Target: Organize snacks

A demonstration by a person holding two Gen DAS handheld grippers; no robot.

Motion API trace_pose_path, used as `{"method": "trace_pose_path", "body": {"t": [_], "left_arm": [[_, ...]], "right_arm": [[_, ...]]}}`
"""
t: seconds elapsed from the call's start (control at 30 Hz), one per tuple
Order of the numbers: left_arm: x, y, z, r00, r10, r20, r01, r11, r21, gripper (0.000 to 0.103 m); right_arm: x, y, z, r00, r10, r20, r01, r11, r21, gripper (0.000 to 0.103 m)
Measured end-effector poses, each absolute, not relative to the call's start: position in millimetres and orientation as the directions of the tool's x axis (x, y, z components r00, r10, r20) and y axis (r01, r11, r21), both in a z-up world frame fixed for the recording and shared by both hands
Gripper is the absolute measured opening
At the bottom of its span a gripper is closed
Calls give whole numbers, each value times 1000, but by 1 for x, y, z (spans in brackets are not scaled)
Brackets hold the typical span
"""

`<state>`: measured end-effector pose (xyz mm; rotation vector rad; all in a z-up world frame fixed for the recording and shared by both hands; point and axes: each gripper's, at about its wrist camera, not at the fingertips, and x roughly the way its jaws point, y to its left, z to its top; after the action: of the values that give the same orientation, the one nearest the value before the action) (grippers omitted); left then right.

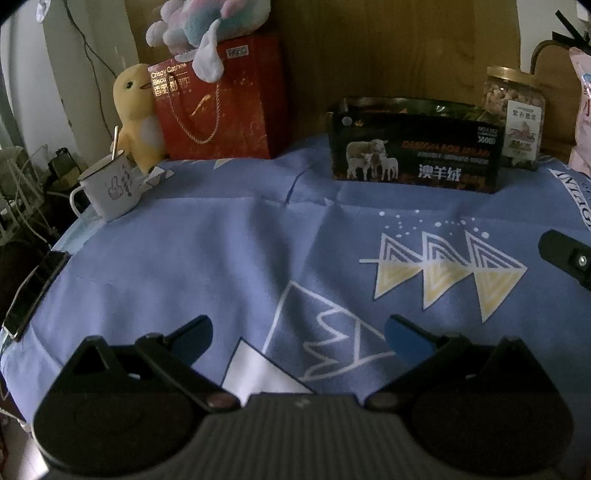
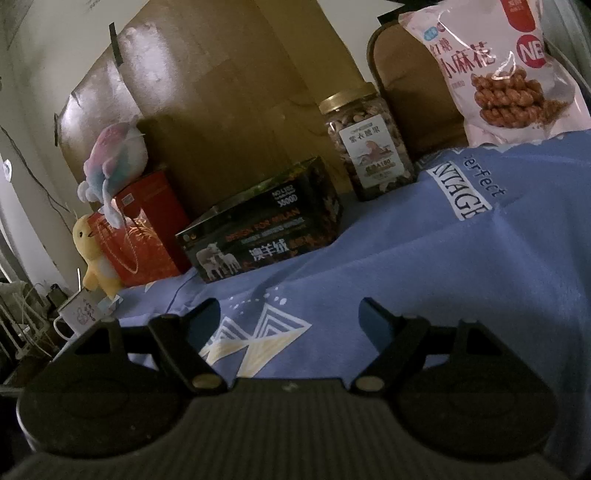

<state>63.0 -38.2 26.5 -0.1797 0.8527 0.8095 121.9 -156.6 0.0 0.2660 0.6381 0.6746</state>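
A black box with sheep on it (image 1: 413, 147) (image 2: 266, 229) stands at the back of the blue cloth (image 1: 221, 266). A clear nut jar with a gold lid (image 1: 515, 114) (image 2: 365, 144) stands to its right. A pink bag of twisted snacks (image 2: 506, 70) leans at the far right, its edge showing in the left wrist view (image 1: 581, 110). A red biscuit gift bag (image 1: 221, 103) (image 2: 147, 232) stands at the back left. My left gripper (image 1: 299, 338) is open and empty above the cloth. My right gripper (image 2: 291, 321) is open and empty, and part of it shows in the left wrist view (image 1: 565, 254).
A white mug with a spoon (image 1: 107, 188) (image 2: 79, 315) sits at the cloth's left edge. A yellow plush duck (image 1: 136, 114) (image 2: 94, 254) and a pastel plush toy (image 1: 207, 26) (image 2: 110, 162) sit by the red bag. Brown cardboard (image 1: 388, 48) backs the table. A dark phone (image 1: 33, 291) lies at the left edge.
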Motion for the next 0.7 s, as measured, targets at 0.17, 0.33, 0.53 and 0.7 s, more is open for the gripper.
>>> {"method": "trace_pose_path", "body": {"t": [0.17,0.33,0.53,0.7], "left_arm": [[63,-38,26,390,555,-735,-696,700,159,103],[63,-39,24,390,551,-738,-697,701,155,103],[62,-38,24,389,548,-740,-698,700,151,103],[60,-38,28,411,540,-735,-695,707,131,103]], "right_arm": [[122,-156,0,602,653,-459,-499,757,422,84],[121,-156,0,603,653,-459,-501,757,419,84],[121,-156,0,603,653,-459,-501,757,419,84],[121,-156,0,602,653,-459,-500,757,420,84]]}}
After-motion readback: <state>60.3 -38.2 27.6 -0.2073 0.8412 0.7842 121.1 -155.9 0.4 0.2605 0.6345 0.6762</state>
